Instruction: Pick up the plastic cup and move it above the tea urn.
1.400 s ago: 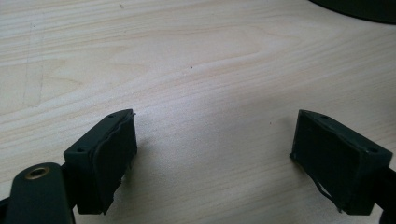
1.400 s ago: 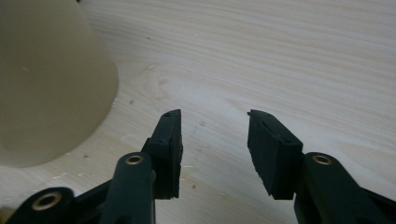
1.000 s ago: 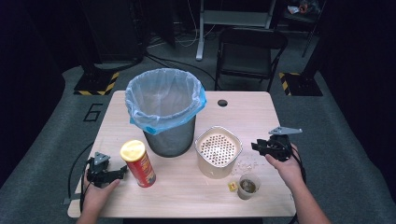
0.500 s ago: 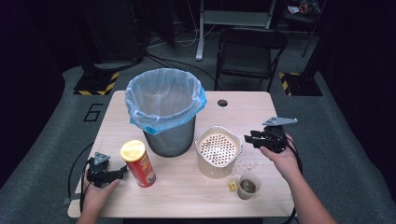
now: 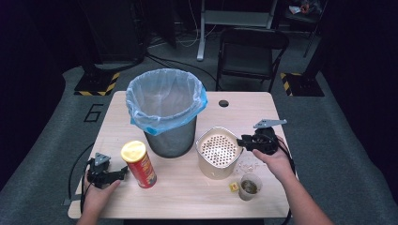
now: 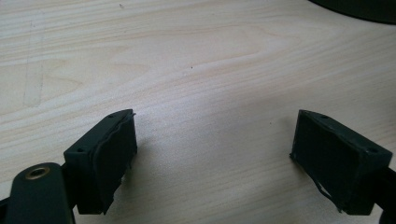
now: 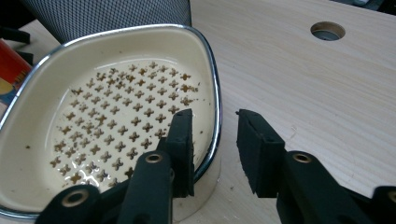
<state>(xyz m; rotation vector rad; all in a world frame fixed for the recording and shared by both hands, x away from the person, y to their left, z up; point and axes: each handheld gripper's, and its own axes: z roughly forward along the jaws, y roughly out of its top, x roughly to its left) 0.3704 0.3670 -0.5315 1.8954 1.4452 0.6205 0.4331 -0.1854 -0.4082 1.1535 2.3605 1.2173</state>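
Note:
A cream metal basket (image 5: 217, 152) with a perforated bottom stands right of the table's middle. My right gripper (image 5: 240, 140) reaches its right rim from the right. In the right gripper view, my right gripper (image 7: 212, 121) straddles the basket's chrome rim (image 7: 215, 116), one jaw inside and one outside. The jaws have just been closing, and a strip of wood still shows between the rim and the outer jaw. Over bare wood at the front left, my left gripper (image 5: 123, 172) is open, beside a red chip can (image 5: 138, 164). Nothing lies between the left gripper's (image 6: 215, 149) jaws.
A mesh bin with a blue liner (image 5: 164, 101) stands behind the can and basket. A clear cup (image 5: 248, 186), a small yellow cube (image 5: 233, 186) and crumbs (image 5: 248, 161) lie in front of my right hand. A cable hole (image 5: 223, 103) and a chair (image 5: 251, 51) are farther back.
My right gripper has moved left across the table, from off to the basket's right to its right rim. The left gripper has stayed put.

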